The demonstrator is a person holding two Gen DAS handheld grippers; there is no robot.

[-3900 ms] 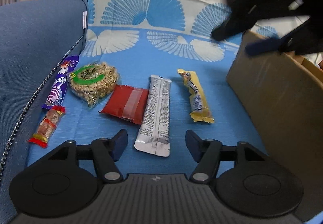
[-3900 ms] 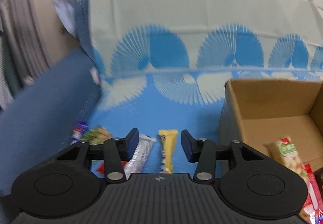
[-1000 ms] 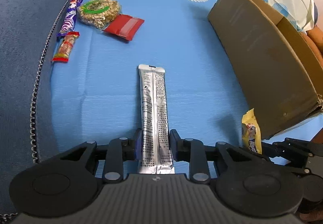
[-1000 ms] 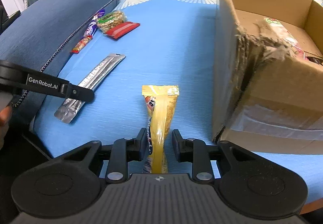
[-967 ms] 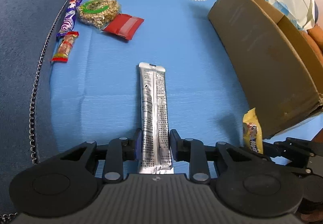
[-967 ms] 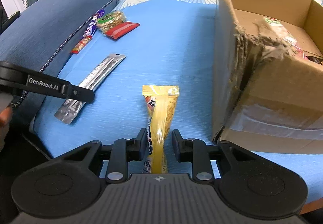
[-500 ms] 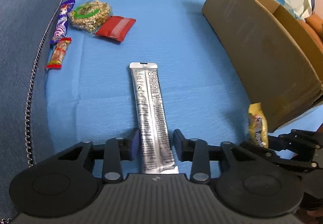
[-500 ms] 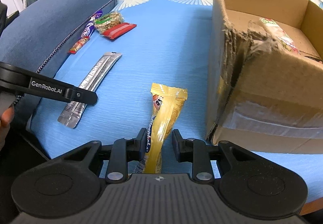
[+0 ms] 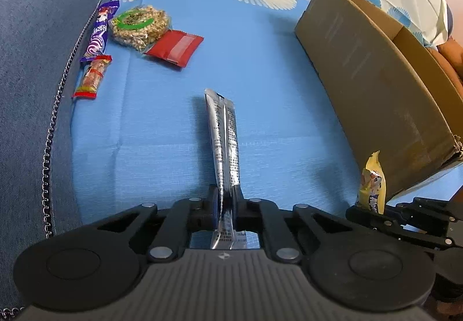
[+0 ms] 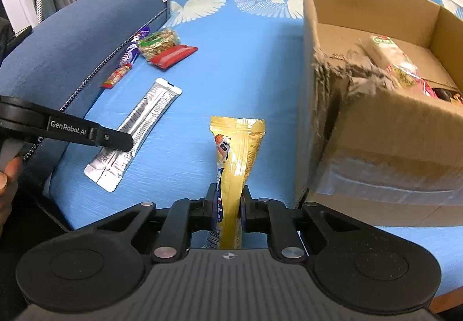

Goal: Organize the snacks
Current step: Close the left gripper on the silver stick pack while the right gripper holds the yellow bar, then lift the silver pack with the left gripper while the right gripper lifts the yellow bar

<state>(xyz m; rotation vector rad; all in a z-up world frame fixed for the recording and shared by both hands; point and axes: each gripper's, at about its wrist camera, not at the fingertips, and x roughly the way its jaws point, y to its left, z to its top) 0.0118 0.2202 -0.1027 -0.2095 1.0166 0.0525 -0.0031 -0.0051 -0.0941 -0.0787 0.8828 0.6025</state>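
My left gripper [image 9: 225, 199] is shut on the near end of a long silver snack packet [image 9: 224, 135], which is pinched and folded lengthwise; it also shows in the right wrist view [image 10: 144, 121]. My right gripper [image 10: 227, 202] is shut on a yellow snack bar [image 10: 235, 153], also seen in the left wrist view [image 9: 371, 185], lifted beside the cardboard box [image 10: 385, 130]. The box [image 9: 376, 89] is open on top and holds several snacks [image 10: 396, 60].
At the far left of the blue cloth lie a purple bar [image 9: 99, 28], a round nut cake in clear wrap [image 9: 139, 24], a red packet [image 9: 175, 47] and a small red-ended bar [image 9: 92, 76]. A blue sofa armrest [image 10: 72, 31] borders the left.
My left gripper has closed tight on the silver packet, folding and lifting it. My right gripper has raised the yellow bar a little. Both views have tilted up toward the box.
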